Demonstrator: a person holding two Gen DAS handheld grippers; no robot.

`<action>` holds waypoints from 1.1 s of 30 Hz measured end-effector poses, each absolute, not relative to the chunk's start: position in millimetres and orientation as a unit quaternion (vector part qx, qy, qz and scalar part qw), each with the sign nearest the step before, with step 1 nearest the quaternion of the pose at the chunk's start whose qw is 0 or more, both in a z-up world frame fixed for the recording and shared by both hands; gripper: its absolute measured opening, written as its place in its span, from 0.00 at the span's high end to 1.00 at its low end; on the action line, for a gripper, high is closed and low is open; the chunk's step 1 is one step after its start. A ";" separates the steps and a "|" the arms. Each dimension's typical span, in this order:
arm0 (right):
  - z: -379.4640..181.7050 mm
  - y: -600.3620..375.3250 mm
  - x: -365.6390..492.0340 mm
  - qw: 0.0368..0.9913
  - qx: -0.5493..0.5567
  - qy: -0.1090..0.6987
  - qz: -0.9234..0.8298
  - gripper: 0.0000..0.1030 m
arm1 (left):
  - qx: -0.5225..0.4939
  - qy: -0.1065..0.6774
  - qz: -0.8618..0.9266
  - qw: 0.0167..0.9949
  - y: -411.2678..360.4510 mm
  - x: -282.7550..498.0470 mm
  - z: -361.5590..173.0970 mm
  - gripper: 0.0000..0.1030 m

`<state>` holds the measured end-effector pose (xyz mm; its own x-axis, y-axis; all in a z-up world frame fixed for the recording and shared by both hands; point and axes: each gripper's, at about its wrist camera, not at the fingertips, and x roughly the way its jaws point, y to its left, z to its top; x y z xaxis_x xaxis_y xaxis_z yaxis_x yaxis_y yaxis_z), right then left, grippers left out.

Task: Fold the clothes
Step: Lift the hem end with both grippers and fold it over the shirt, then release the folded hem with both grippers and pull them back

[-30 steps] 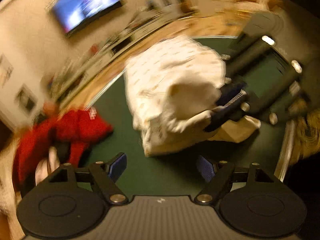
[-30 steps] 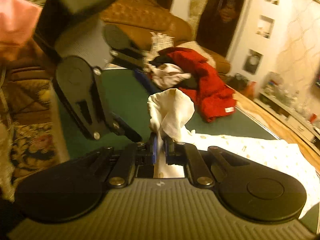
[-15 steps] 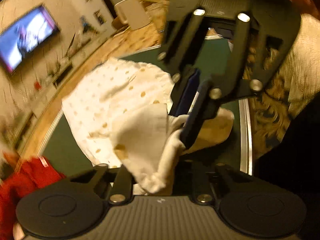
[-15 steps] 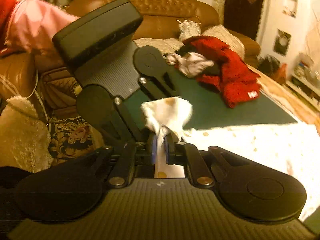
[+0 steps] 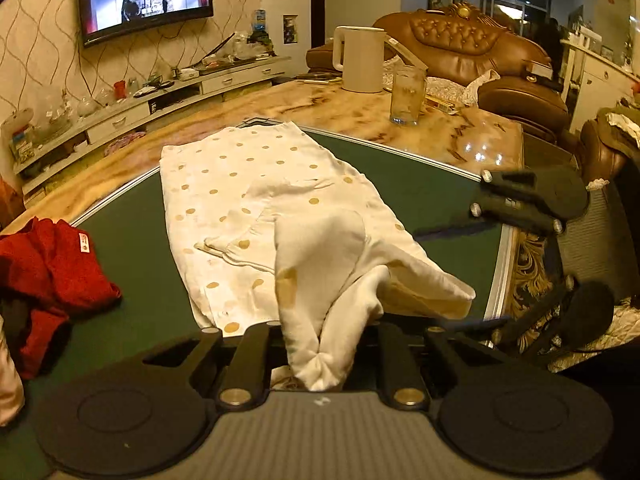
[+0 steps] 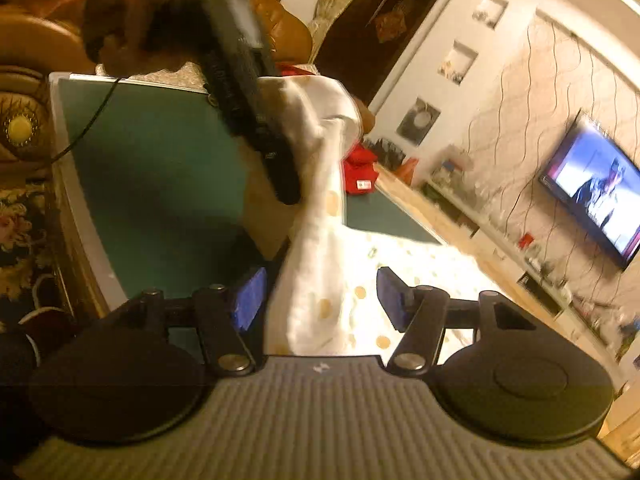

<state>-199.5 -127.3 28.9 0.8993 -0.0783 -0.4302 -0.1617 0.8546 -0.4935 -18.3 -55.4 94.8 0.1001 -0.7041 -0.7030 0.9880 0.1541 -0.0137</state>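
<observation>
A white garment with gold dots [image 5: 240,184] lies spread on the green table mat [image 5: 132,248]. Its near end is lifted and bunched between the fingers of my left gripper [image 5: 320,344], which is shut on it. In the right wrist view the same garment [image 6: 320,280] hangs down from the left gripper [image 6: 248,100] and passes between the blue pads [image 6: 250,298] of my right gripper [image 6: 320,298]. Those jaws are opening and the pads stand clear of the cloth. From the left wrist, the right gripper [image 5: 460,276] shows blurred at the mat's right edge.
A red garment [image 5: 52,264] lies heaped at the mat's left. Beyond the mat a marble table holds a white kettle [image 5: 360,60] and a glass [image 5: 406,96]. A brown sofa [image 5: 460,48] stands behind. The mat's metal edge [image 5: 498,272] runs along the right.
The left gripper closed on the garment's raised end. The right gripper, shut on that end before, has let go, opened and drawn back to the side.
</observation>
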 end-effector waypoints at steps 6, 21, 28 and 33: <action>7.6 -113.7 -204.6 0.913 -0.346 0.217 0.000 0.33 | 0.223 0.306 -0.601 0.704 -56.4 -16.3 95.4 0.84; 65.5 -144.9 -247.1 0.910 -0.225 0.311 0.159 0.96 | 0.265 0.362 -0.627 0.637 -25.9 -77.8 98.2 0.84; 107.9 -182.2 -247.6 0.891 -0.097 0.361 0.257 0.96 | 0.284 0.382 -0.653 0.589 -23.1 -93.9 111.5 0.84; 117.6 -246.2 -199.0 0.899 -0.009 0.368 0.237 0.96 | 0.266 0.382 -0.657 0.593 -69.1 -40.5 109.5 0.84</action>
<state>-199.0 -246.2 117.6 0.6158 0.4202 -0.6665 -0.4331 0.8872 0.1593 -40.5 -69.1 109.5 -0.1545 -0.5773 -0.8018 0.9825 -0.0043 -0.1862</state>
